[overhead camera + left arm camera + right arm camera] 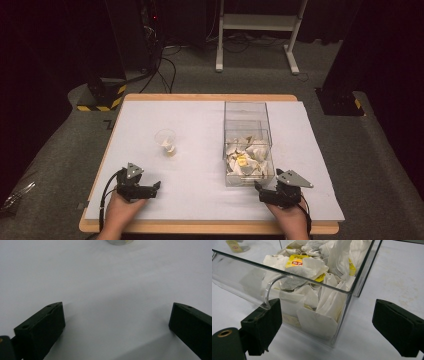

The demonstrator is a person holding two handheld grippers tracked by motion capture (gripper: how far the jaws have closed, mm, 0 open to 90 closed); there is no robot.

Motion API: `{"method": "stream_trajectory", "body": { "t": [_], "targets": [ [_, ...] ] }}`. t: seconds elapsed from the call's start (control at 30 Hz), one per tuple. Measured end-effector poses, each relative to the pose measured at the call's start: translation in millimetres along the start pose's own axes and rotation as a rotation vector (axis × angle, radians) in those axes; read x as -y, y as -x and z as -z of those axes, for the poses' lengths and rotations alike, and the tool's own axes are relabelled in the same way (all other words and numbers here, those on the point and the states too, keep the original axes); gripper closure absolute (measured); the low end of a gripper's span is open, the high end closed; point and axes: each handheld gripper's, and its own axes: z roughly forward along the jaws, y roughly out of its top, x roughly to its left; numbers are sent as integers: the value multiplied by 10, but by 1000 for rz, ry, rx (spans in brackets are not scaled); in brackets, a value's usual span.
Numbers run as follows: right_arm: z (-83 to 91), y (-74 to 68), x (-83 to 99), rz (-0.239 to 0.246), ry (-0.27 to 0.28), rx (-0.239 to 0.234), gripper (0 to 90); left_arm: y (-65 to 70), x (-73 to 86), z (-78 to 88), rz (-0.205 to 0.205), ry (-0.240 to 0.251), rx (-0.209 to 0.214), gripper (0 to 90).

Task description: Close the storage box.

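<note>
A clear plastic box [248,145] stands right of the table's middle, its near half filled with several white tea bags [246,161] with yellow tags. In the right gripper view the box's near corner [342,312] rises just past the jaws, tea bags [312,267] piled inside. A small clear cup [166,141] holding a yellow-tagged tea bag stands left of centre; its base [119,242] peeks in at the top of the left gripper view. My left gripper [154,189] rests open at the front left, nothing between its jaws. My right gripper [260,192] lies open just before the box.
The white table mat [200,200] sits on a wooden tabletop [210,229] with its front edge close to both hands. Beyond the table are a grey carpet, cables and a white stand's legs [255,30].
</note>
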Motion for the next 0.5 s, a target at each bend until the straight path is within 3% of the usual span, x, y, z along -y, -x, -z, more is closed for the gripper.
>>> {"method": "stream_trajectory", "body": {
  "t": [0.5],
  "targets": [
    [-126, 82, -117, -14, 23, 22, 101, 8, 0, 1, -1, -1, -8, 7]
  ]
}}
